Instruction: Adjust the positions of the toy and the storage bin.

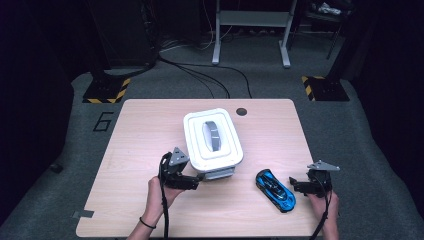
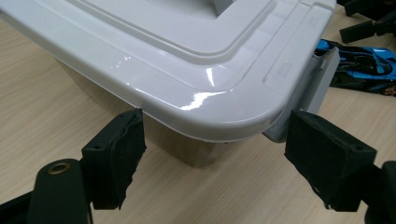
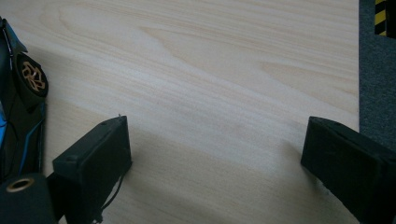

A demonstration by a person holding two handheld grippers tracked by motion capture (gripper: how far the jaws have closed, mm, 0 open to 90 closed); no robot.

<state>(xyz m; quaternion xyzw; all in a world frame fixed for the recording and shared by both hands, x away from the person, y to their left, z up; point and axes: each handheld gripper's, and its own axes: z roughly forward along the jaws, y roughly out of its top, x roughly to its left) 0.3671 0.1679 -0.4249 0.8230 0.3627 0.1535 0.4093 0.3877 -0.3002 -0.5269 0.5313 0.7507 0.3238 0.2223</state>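
The left gripper (image 1: pixel 199 181) has its fingers (image 2: pixel 116 156) spread apart around the near corner of the white rectangular plastic storage box (image 1: pixel 213 137) with its grey handle; neither pad presses on it. A grey latch (image 2: pixel 314 86) sits just beyond the right-hand finger. The right gripper (image 1: pixel 291 183) rests with fingers (image 3: pixel 93 163) wide apart over bare wooden counter (image 3: pixel 224 70), nothing between them; a blue and black toy car (image 1: pixel 275 189) lies just beside its left finger.

You worked on a matt, pale wood-grain table (image 1: pixel 150 125); the white box (image 2: pixel 196 60) at twelve o'clock looked glossy smooth plastic, the blue toy car (image 1: pixel 275 189) shiny, your gripper pads (image 2: pixel 119 154) matt black, rough-edged.
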